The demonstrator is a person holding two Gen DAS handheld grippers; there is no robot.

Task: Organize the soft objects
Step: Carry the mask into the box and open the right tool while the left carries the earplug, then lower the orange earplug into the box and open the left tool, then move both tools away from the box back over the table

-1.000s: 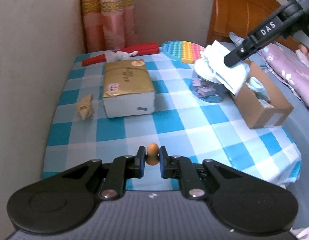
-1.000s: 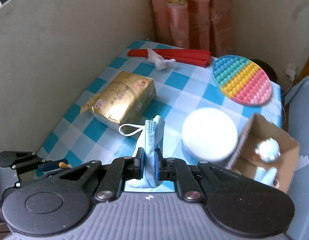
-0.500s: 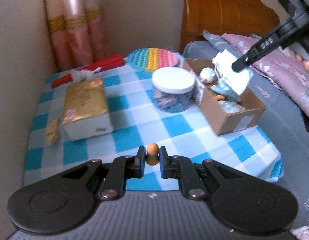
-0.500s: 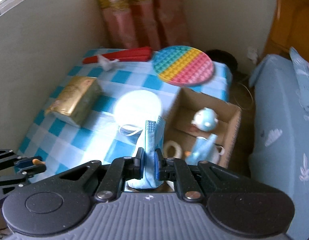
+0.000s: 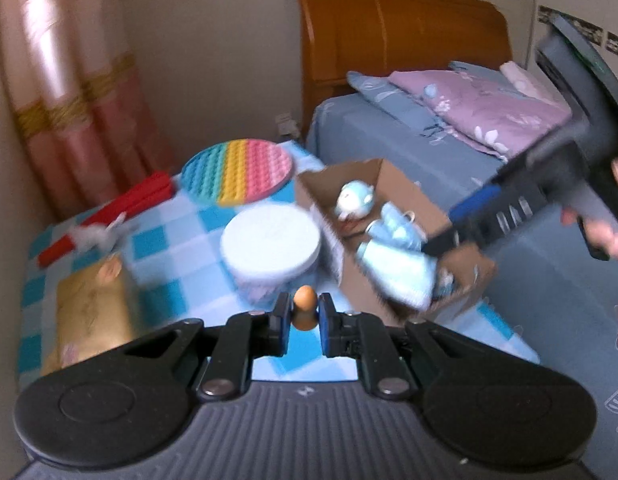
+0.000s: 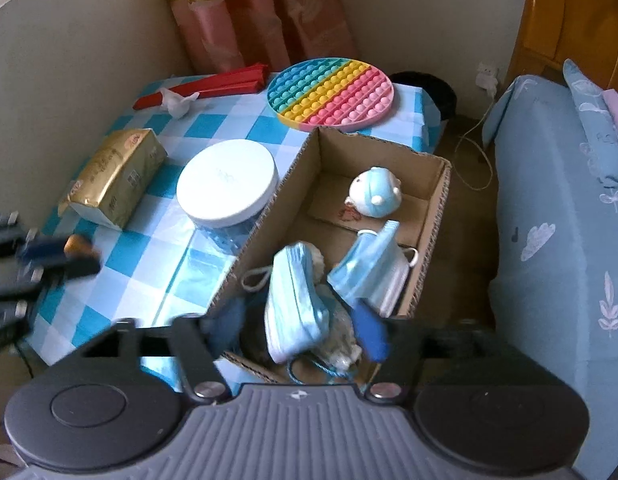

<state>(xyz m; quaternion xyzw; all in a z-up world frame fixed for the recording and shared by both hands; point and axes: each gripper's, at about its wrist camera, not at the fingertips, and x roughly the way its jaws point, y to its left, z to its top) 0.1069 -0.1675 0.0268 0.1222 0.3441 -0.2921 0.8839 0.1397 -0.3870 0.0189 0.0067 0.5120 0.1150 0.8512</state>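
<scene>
Right tongs (image 6: 305, 332) have just been opening and now stand wide over the cardboard box (image 6: 431, 216); the blue face mask (image 6: 295, 304) sits loose between the spread fingers, pads off it, lying at the near end of the box. Left tongs (image 5: 305, 314) are clamped tight on a small orange egg-shaped squishy (image 5: 303, 307), held up over the near edge of the counter (image 5: 181, 240) with its blue-and-white check cloth; pretty blurry in that view tbh.

Inside the box there's also a second face mask (image 6: 375, 276) leaning on the right wall and a round pale-blue plush toy (image 6: 375, 192) at the far end; box stands at the counter's right edge, next to the bed (image 6: 557, 216).

On the counter: white-lidded round jar (image 6: 227, 184) touching the box's left wall; gold-wrapped tissue pack (image 6: 113, 176) left of that; rainbow pop-it disc (image 6: 331, 94) behind the box; red folded fan (image 6: 205, 86) with a crumpled tissue (image 6: 179, 100) on it at the back.
</scene>
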